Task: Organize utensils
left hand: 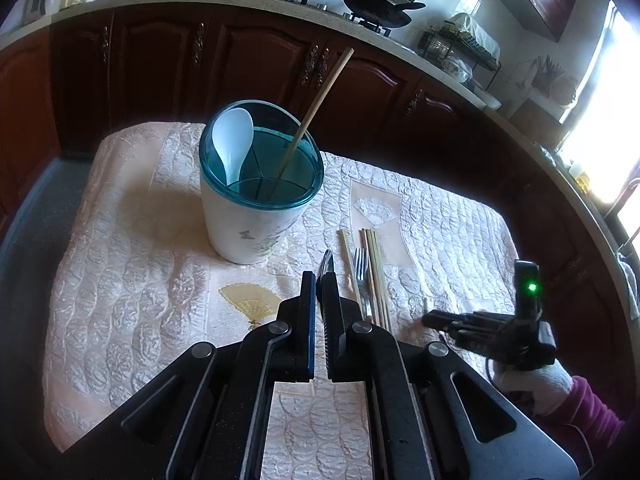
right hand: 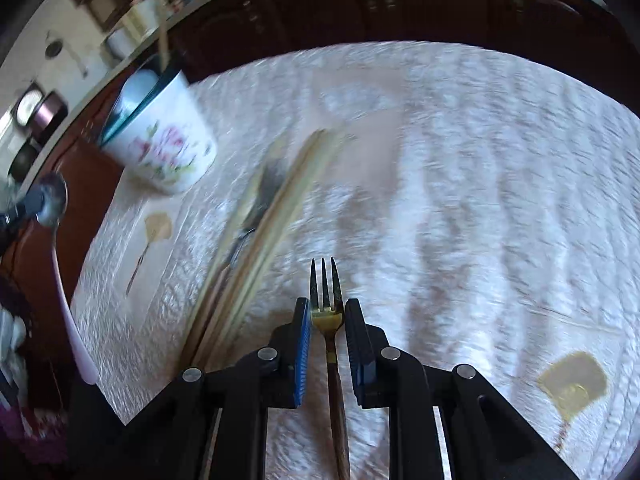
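Note:
A white floral holder [left hand: 248, 224] with a teal rim stands at the back of the quilted cloth [left hand: 120, 240]. It holds a white spoon [left hand: 232, 140] and one chopstick [left hand: 316, 108]. My left gripper [left hand: 318, 280] is shut on a metal spoon [left hand: 326, 262] with a pink handle [right hand: 64, 300]; its bowl [right hand: 54, 200] sticks out past the pads. My right gripper [right hand: 327, 304] is shut on a gold-necked fork [right hand: 325, 280], tines pointing forward, low over the cloth. Several chopsticks [left hand: 376, 272] and a second fork [left hand: 361, 268] lie to the right of the holder.
Dark wooden cabinets [left hand: 260, 60] and a counter with a stove and pans [left hand: 376, 4] run behind the table. A white-gloved hand with a magenta sleeve [left hand: 536, 384] carries the right gripper [left hand: 428, 318] at the cloth's right side. The right wrist view is motion-blurred.

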`<control>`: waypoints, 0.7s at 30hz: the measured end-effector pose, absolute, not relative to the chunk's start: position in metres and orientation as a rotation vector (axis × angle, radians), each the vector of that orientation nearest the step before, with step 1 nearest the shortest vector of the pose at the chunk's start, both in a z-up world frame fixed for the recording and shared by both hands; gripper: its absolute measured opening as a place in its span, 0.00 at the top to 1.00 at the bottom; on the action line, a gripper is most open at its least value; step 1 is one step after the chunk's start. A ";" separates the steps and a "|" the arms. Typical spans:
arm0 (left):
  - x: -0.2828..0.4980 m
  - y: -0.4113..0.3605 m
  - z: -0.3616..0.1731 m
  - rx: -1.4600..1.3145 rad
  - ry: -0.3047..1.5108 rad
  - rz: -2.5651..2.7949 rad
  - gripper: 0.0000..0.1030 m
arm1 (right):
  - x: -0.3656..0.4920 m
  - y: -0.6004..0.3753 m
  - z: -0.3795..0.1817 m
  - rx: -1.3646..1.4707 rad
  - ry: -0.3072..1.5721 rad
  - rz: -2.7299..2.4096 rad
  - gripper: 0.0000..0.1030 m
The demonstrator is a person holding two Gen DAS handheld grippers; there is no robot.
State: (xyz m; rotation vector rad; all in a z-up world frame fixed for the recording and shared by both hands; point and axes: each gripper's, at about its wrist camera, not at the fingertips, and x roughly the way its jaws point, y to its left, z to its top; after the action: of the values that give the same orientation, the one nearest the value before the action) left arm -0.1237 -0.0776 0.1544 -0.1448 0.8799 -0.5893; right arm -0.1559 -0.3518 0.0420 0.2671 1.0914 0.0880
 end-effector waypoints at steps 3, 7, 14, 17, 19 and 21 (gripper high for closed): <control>-0.124 -0.080 0.152 -0.147 0.888 -0.593 0.98 | -0.157 -0.359 0.046 0.254 1.090 0.050 0.84; -0.125 -0.082 0.152 -0.146 0.889 -0.595 0.98 | -0.161 -0.366 0.059 0.283 1.043 0.044 0.84; -0.127 -0.078 0.164 -0.153 0.856 -0.597 0.98 | -0.175 -0.361 0.096 0.318 0.926 0.071 0.84; -0.129 -0.075 0.169 -0.160 0.846 -0.596 0.98 | -0.182 -0.360 0.107 0.318 0.899 0.086 0.85; -0.130 -0.073 0.171 -0.159 0.840 -0.596 0.98 | -0.186 -0.359 0.113 0.314 0.886 0.094 0.86; -0.131 -0.071 0.173 -0.160 0.837 -0.594 0.98 | -0.190 -0.356 0.122 0.315 0.870 0.102 0.99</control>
State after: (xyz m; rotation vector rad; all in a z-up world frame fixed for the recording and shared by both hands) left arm -0.1310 -0.0710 0.1730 -0.1599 0.8368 -0.5944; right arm -0.1903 -0.3560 0.1217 0.3155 0.8703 0.1019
